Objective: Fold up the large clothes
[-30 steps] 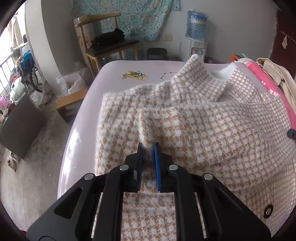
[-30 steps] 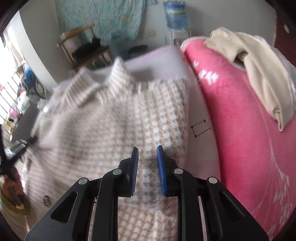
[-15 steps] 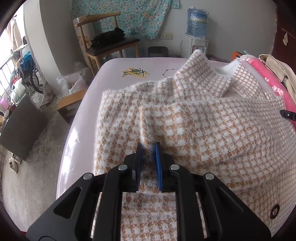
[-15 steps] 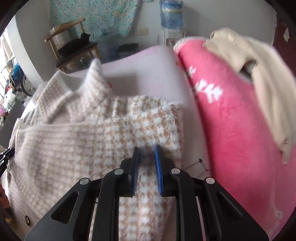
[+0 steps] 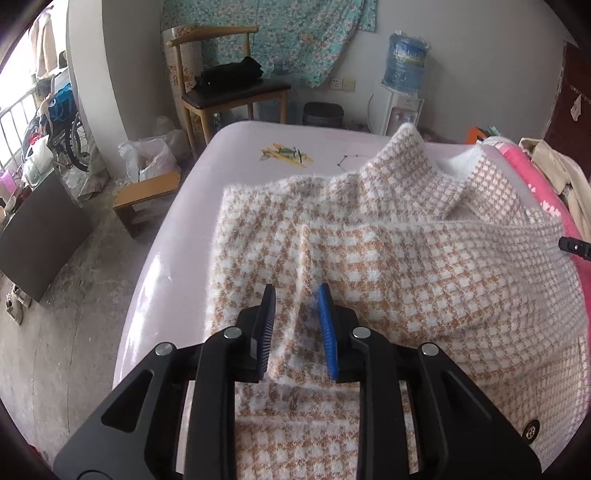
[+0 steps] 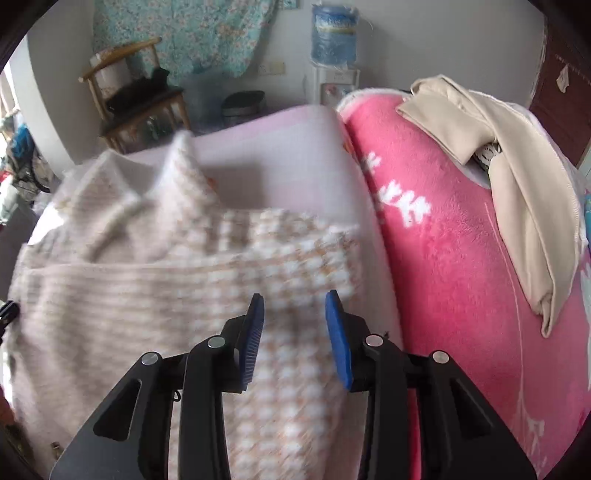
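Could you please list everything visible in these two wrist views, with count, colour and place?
Houndstooth coat: one, orange and white, spread on the bed, partly folded.
Bed: one, pale pink sheet, under the coat.
Blanket: one, bright pink, right of the coat.
Beige garment: one, draped on the blanket.
Wooden chair: one, by the far wall, black item on its seat.
Water dispenser: one, white with blue bottle, far wall.
Floral cloth: one, teal, hung on the wall.
Left gripper: black, blue pads, open over a coat ridge.
Right gripper: same colours, open above the coat.

Orange-and-white checked coat (image 5: 424, 266), pink blanket (image 6: 461, 240).
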The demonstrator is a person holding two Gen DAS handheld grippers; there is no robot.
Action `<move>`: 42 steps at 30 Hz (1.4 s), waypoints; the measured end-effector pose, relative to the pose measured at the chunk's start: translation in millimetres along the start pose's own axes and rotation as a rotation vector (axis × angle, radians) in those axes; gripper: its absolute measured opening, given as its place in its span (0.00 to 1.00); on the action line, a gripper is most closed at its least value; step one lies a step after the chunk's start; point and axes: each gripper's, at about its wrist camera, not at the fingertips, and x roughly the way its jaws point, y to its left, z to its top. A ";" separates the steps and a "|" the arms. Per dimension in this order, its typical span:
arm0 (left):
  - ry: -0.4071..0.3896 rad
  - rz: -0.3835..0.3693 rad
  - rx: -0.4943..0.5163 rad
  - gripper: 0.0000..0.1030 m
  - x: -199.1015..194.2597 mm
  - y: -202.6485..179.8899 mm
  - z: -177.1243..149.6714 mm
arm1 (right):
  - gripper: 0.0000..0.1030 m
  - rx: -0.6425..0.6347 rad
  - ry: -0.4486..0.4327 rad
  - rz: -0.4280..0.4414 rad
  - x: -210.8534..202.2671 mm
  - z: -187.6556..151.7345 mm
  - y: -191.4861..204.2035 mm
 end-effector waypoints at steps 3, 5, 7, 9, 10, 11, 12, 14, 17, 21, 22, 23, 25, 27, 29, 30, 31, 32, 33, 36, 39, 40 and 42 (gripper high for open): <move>-0.060 -0.069 0.023 0.23 -22.3 -2.3 3.5 | 0.41 -0.088 -0.018 0.058 -25.9 -28.2 25.6; -0.047 -0.129 0.067 0.28 -26.6 -13.7 1.9 | 0.42 -0.162 0.014 0.087 -27.9 -53.1 43.8; 0.017 -0.151 0.121 0.37 -17.0 -30.5 -4.8 | 0.45 -0.217 0.070 0.033 -13.4 -70.5 56.9; 0.137 -0.090 0.188 0.49 7.8 -48.2 -17.6 | 0.52 -0.201 0.054 0.012 -4.7 -79.1 52.6; 0.131 -0.061 0.206 0.50 11.5 -52.5 -23.2 | 0.53 -0.167 0.075 0.020 -5.6 -76.0 47.6; 0.104 -0.046 0.213 0.50 6.6 -54.6 -25.5 | 0.53 -0.129 0.089 0.023 -8.9 -73.1 42.2; 0.106 -0.034 0.213 0.50 2.0 -55.3 -26.0 | 0.53 -0.099 0.092 0.018 -16.5 -71.6 40.4; 0.095 -0.042 0.187 0.53 -13.7 -50.7 -26.8 | 0.53 -0.091 0.063 0.031 -34.7 -73.1 39.7; 0.054 -0.021 0.177 0.62 -42.9 -40.5 -31.5 | 0.57 -0.086 0.057 0.060 -63.2 -86.5 42.8; 0.048 -0.031 0.155 0.73 -83.2 -28.3 -45.6 | 0.64 -0.080 0.077 0.130 -97.2 -121.9 49.5; 0.054 -0.037 0.156 0.74 -91.0 -25.8 -49.9 | 0.64 -0.084 0.082 0.141 -105.3 -132.0 52.4; 0.061 -0.046 0.163 0.75 -100.2 -25.5 -57.8 | 0.64 -0.088 0.089 0.153 -112.8 -142.5 56.1; 0.073 -0.054 0.177 0.77 -117.3 -25.5 -74.7 | 0.64 -0.103 0.107 0.172 -123.9 -164.3 65.2; 0.077 -0.064 0.184 0.79 -133.3 -25.7 -94.0 | 0.64 -0.131 0.122 0.169 -135.0 -186.5 74.7; 0.089 -0.071 0.183 0.80 -145.1 -25.2 -115.0 | 0.64 -0.159 0.132 0.154 -142.9 -206.0 82.2; 0.097 -0.067 0.179 0.80 -150.2 -22.5 -125.0 | 0.64 -0.169 0.136 0.144 -146.0 -215.7 84.4; 0.104 -0.061 0.168 0.80 -154.5 -20.9 -136.3 | 0.64 -0.173 0.138 0.137 -149.0 -223.6 86.0; 0.111 -0.057 0.154 0.80 -158.9 -17.2 -147.1 | 0.65 -0.171 0.146 0.133 -151.5 -232.8 86.7; 0.118 -0.050 0.141 0.80 -163.1 -13.4 -157.5 | 0.66 -0.165 0.156 0.131 -152.8 -240.1 86.1; 0.143 -0.020 0.106 0.80 -174.0 -0.6 -189.8 | 0.69 -0.128 0.187 0.126 -154.5 -264.3 80.0; 0.180 0.023 0.086 0.80 -181.1 6.1 -217.8 | 0.69 -0.135 0.199 0.080 -155.0 -283.5 80.0; 0.189 0.048 0.078 0.80 -183.6 6.5 -226.3 | 0.69 -0.140 0.197 0.070 -155.6 -288.3 80.5; 0.205 0.050 0.070 0.80 -187.9 5.9 -240.9 | 0.73 -0.147 0.193 0.059 -156.2 -299.4 82.3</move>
